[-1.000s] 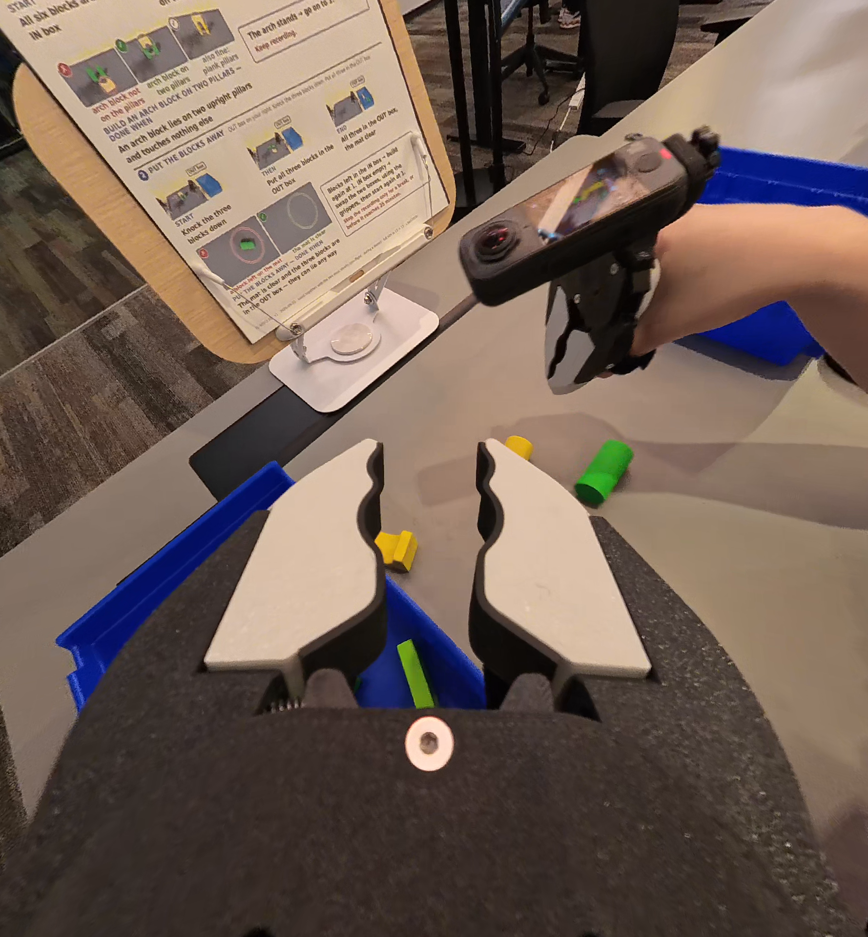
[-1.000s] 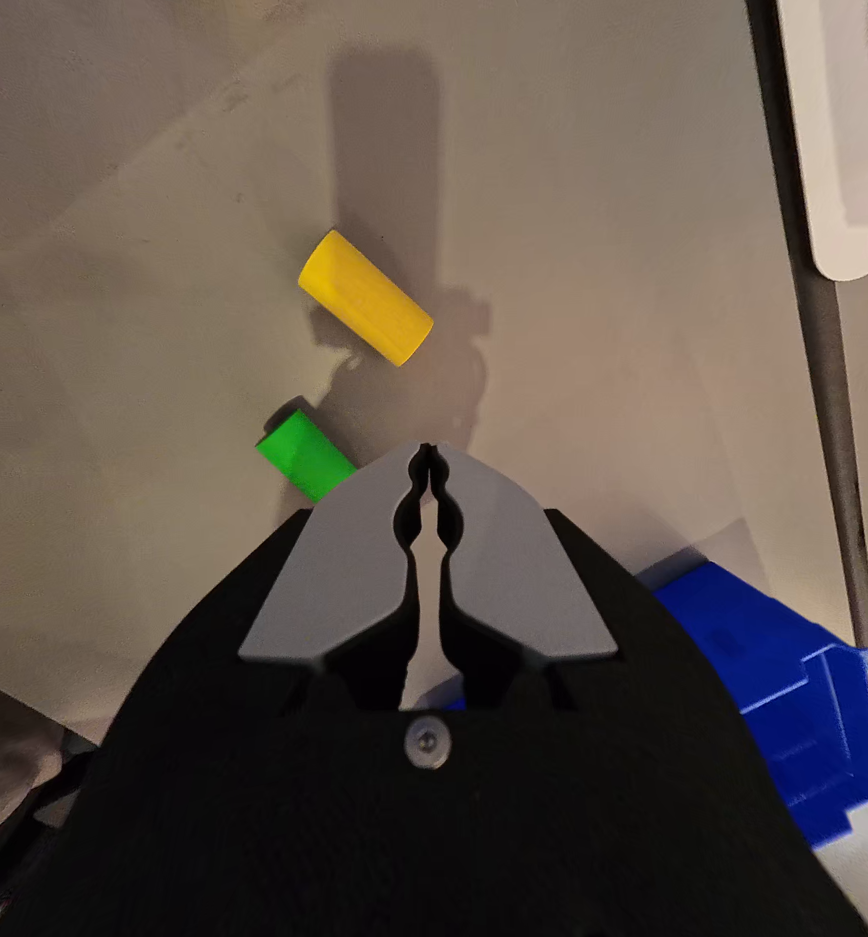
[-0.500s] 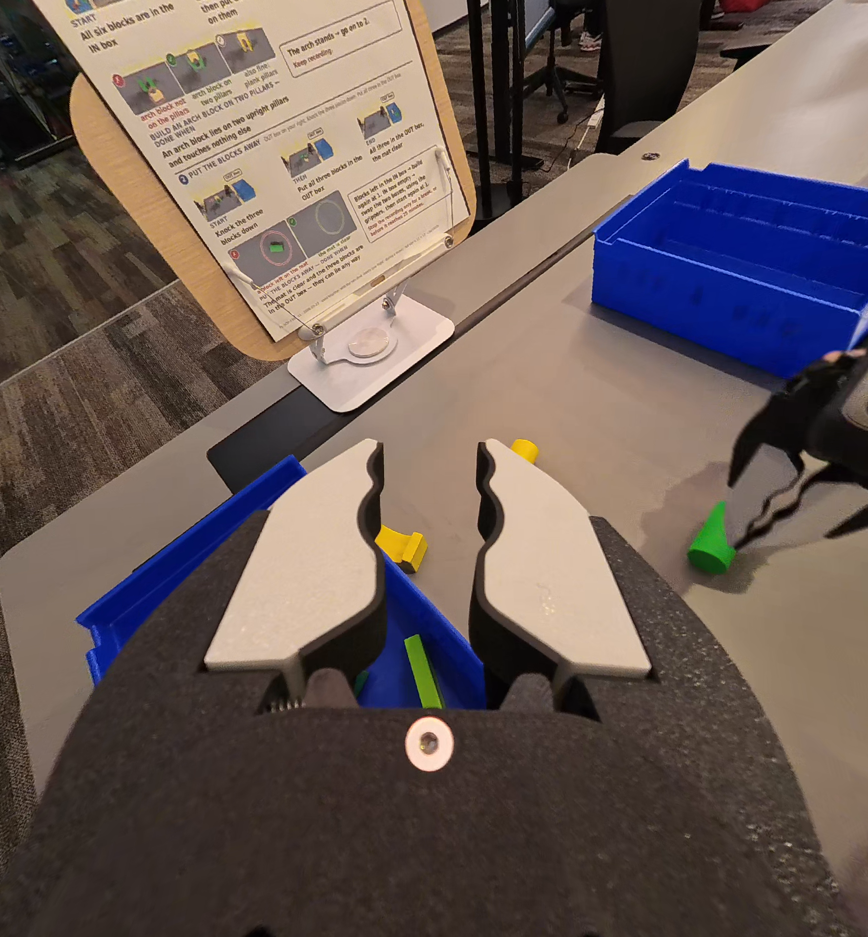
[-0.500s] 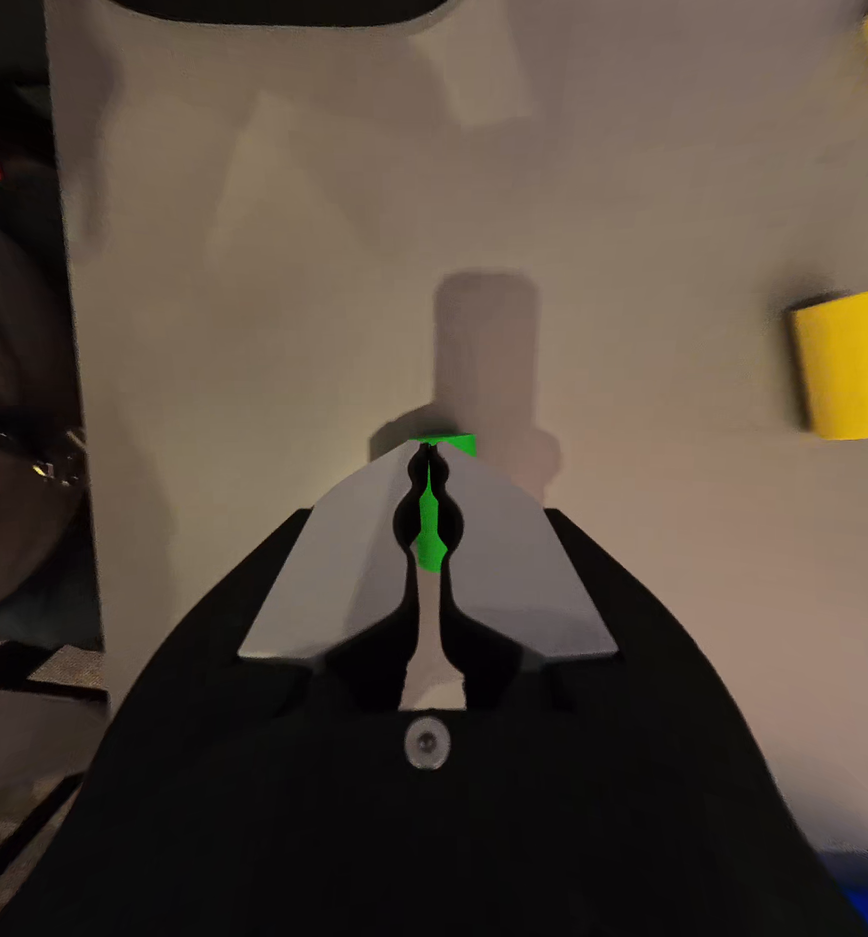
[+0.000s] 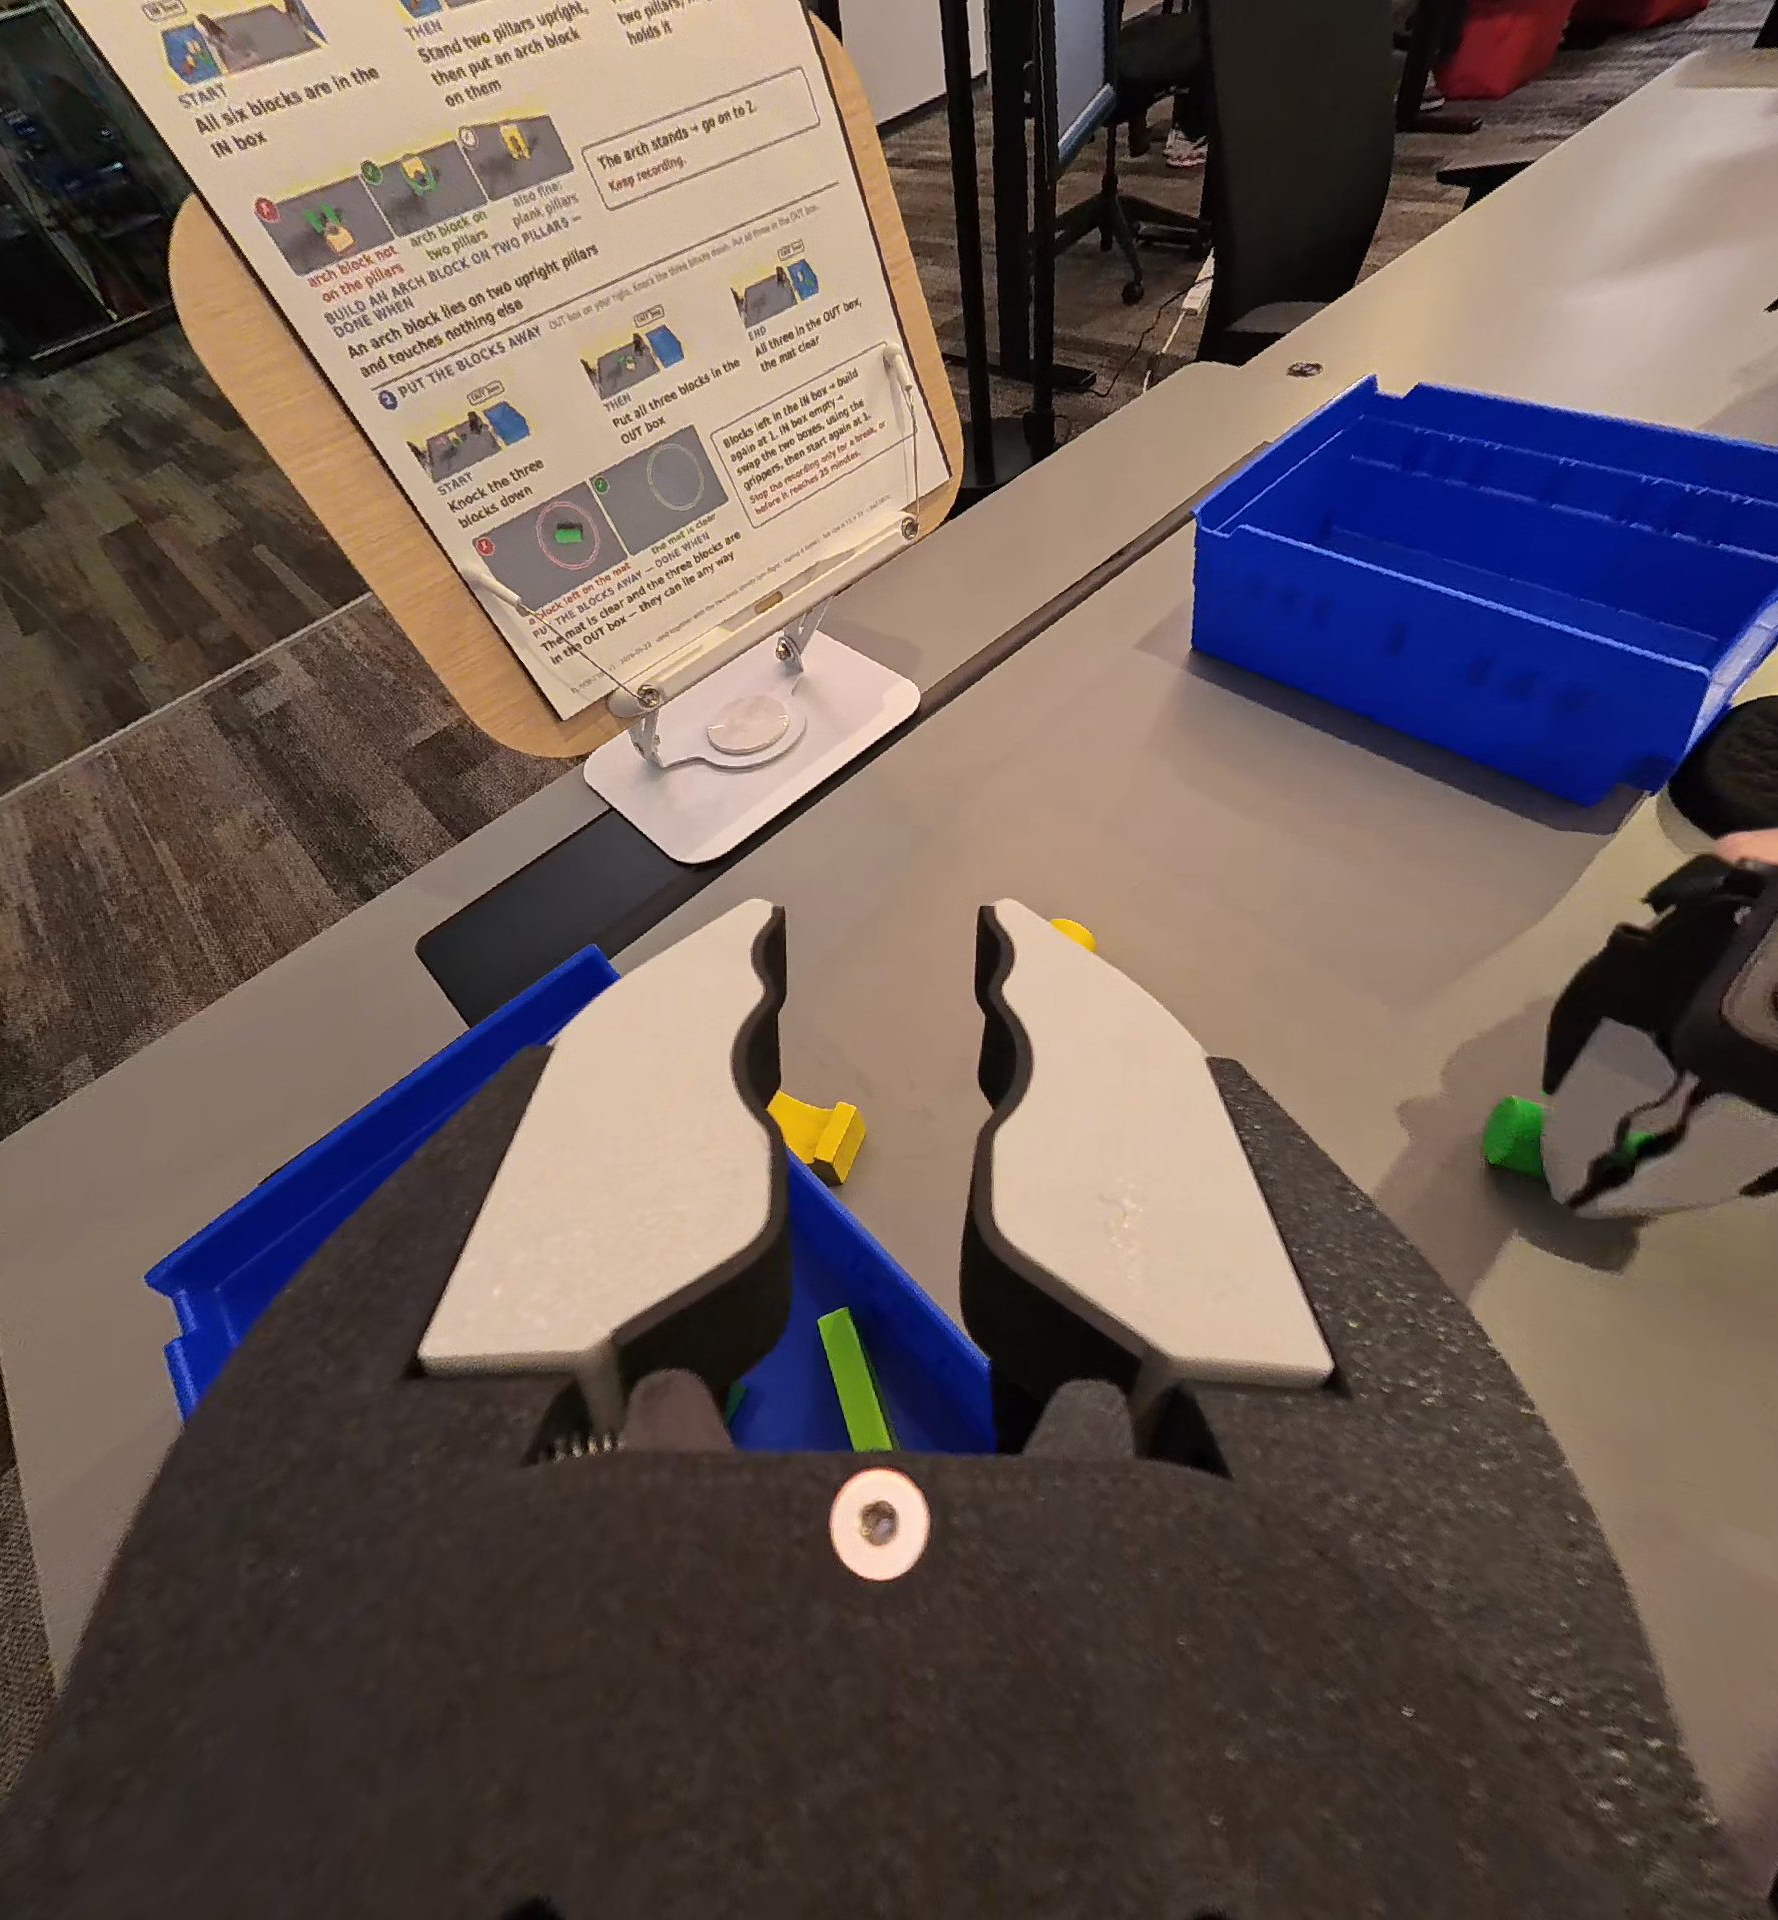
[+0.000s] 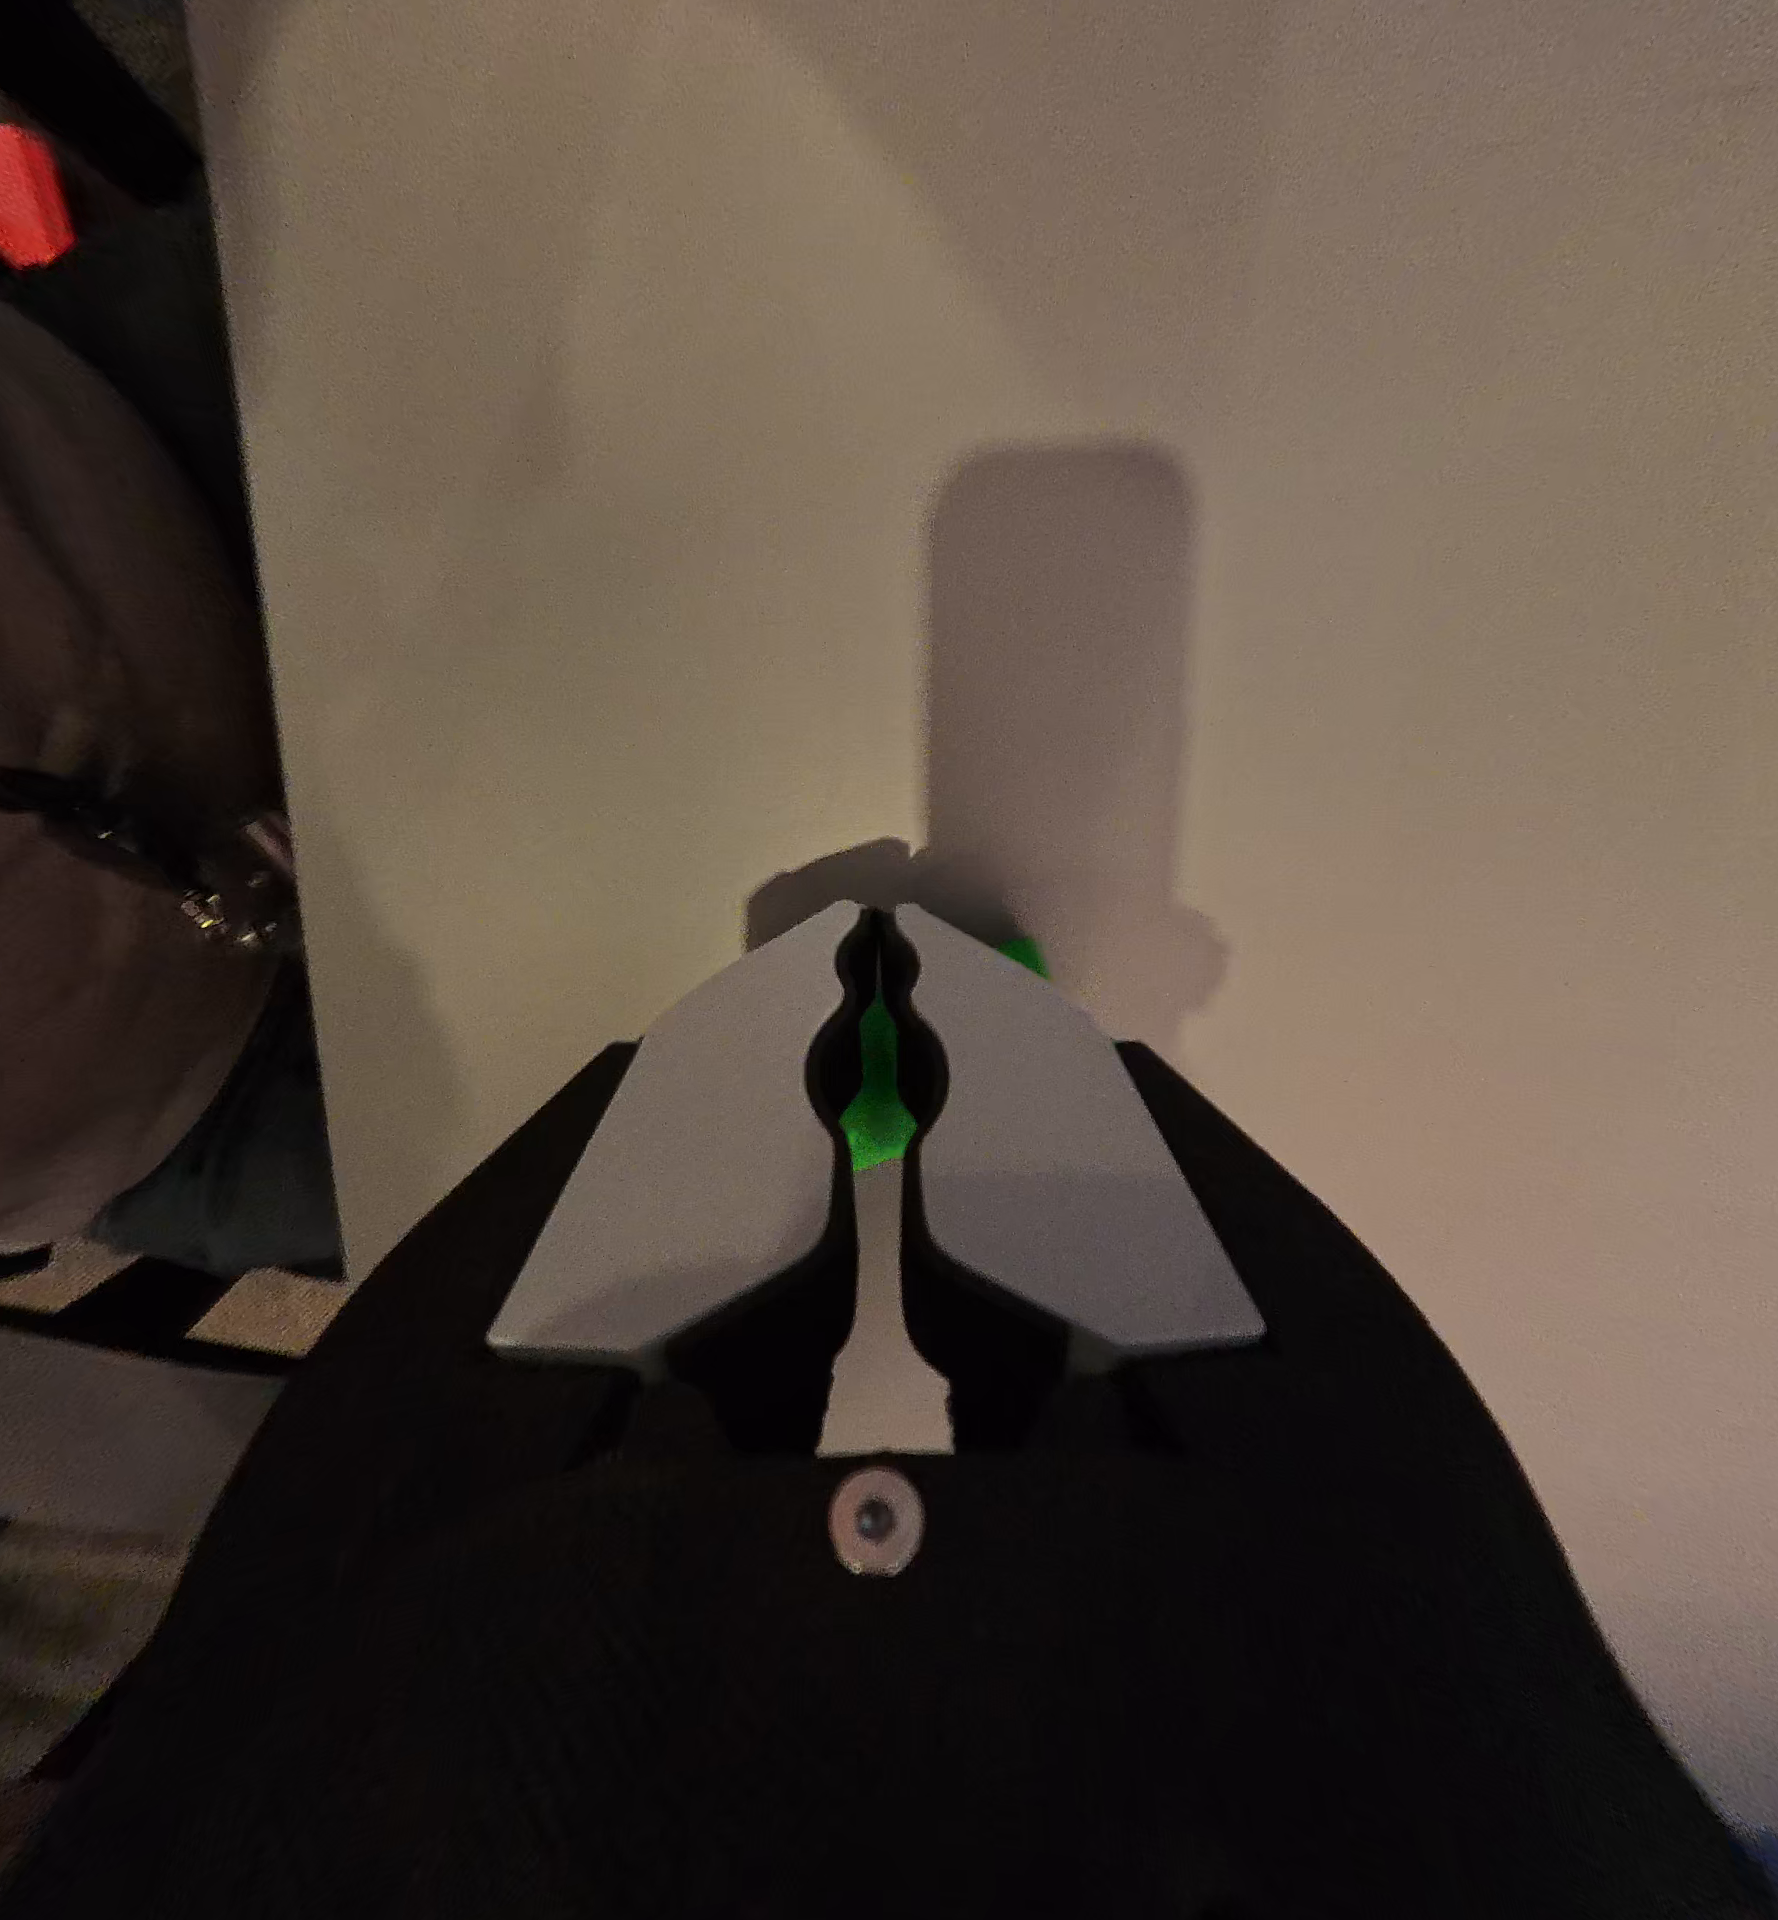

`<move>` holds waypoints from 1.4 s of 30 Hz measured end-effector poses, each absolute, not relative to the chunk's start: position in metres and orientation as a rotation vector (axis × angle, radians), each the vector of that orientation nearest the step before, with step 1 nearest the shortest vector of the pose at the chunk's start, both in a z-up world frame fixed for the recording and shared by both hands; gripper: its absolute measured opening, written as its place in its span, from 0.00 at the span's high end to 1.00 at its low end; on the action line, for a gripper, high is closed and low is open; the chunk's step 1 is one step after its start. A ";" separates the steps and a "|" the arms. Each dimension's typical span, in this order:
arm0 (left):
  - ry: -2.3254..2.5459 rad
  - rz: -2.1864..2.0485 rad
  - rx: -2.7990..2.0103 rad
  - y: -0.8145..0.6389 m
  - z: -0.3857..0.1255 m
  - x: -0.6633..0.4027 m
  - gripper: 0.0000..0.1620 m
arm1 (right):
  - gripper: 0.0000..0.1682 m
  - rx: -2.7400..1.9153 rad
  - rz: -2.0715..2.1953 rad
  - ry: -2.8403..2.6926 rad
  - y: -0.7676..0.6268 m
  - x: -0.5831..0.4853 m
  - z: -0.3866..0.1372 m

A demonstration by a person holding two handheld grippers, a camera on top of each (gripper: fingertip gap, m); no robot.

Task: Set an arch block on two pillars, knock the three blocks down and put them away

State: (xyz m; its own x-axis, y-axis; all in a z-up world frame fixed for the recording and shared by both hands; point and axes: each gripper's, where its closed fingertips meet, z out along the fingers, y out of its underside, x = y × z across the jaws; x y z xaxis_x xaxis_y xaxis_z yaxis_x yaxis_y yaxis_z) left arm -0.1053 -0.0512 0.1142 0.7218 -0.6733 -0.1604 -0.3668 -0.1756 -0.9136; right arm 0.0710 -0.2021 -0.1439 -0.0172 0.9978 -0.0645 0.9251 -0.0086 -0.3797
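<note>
My left gripper (image 5: 880, 914) is open and empty, held over the near blue bin (image 5: 345, 1174). A yellow arch block (image 5: 817, 1132) lies on the grey table just beyond the bin. A yellow cylinder (image 5: 1072, 930) peeks out behind my right finger. My right gripper (image 6: 877, 914) is shut, tips together, and points down at the table. It also shows in the left wrist view (image 5: 1571, 1190) at the right. A green cylinder (image 5: 1513, 1138) lies on its side under its fingers. The green cylinder shows through the finger gap in the right wrist view (image 6: 872, 1127).
A green plank (image 5: 854, 1382) lies in the near bin. A second blue bin (image 5: 1436, 644) stands at the far right. An instruction board (image 5: 552, 364) on a white stand is at the back left. The table's edge and the floor lie to the left. Tip to tip, the grippers are about 35 cm apart. The green plank (image 5: 854, 1382) is about 25 cm from my left fingertips and 30 cm from my right.
My right gripper has swung from over the middle of the table to the right and come down onto the green cylinder, which has shifted right and nearer. My left gripper stays open.
</note>
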 end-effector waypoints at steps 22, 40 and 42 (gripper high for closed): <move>0.818 -0.324 -1.818 -0.048 0.109 -0.109 0.78 | 0.72 -2.379 0.364 -1.346 -0.169 0.091 -0.124; 0.824 -0.308 -1.829 -0.048 0.107 -0.109 0.78 | 0.81 -2.340 0.111 -0.993 -0.064 0.211 -0.029; 0.821 -0.311 -1.827 -0.048 0.107 -0.109 0.78 | 0.81 -2.349 0.084 -0.810 -0.026 0.263 0.004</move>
State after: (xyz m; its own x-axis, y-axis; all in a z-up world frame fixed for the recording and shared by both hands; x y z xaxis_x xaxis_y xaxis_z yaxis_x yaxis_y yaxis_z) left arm -0.1092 -0.0479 0.1072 0.7298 -0.6636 -0.1646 -0.3885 -0.2043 -0.8985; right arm 0.2630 -0.0263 0.0043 0.8075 0.5727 0.1412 0.5314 -0.6023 -0.5958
